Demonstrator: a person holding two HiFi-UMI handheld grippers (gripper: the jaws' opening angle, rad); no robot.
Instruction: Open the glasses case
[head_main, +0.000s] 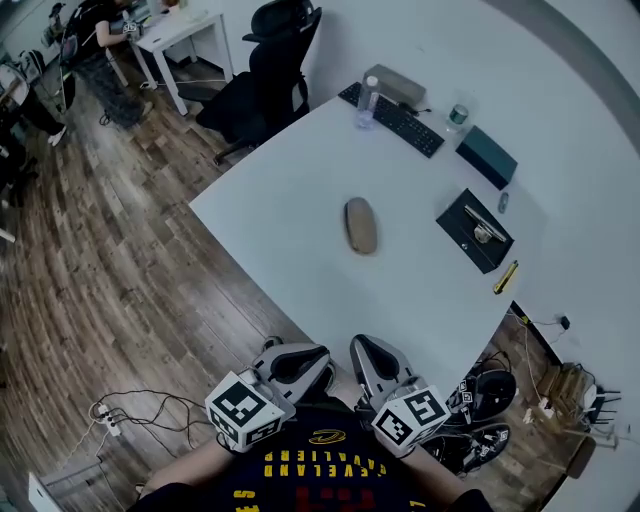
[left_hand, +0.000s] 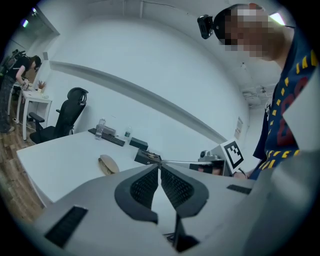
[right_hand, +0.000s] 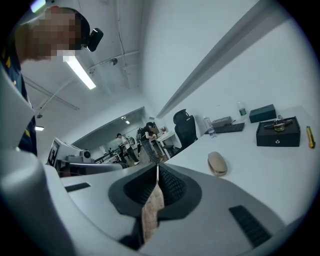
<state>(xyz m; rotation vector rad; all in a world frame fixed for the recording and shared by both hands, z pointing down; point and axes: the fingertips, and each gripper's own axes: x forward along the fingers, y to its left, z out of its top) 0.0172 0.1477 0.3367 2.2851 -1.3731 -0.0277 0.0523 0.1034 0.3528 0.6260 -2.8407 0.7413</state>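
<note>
Case (head_main: 360, 225): tan, oval, closed; lies flat mid-frame on the table (head_main: 290, 200).
Black box (head_main: 477, 230): right of the case, well apart; a silvery item on top (what it is, unclear).
Left gripper (left_hand: 159, 167): jaws together, empty.
Right gripper (right_hand: 158, 167): jaws together, empty.

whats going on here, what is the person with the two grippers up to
A person stands at the near edge of the white table with a gripper in each hand, both held close to the body. The left gripper and the right gripper each have their jaws together with nothing between them. The tan glasses case lies closed near the middle of the table, out ahead of both grippers and untouched, so opening it has not yet begun.
</note>
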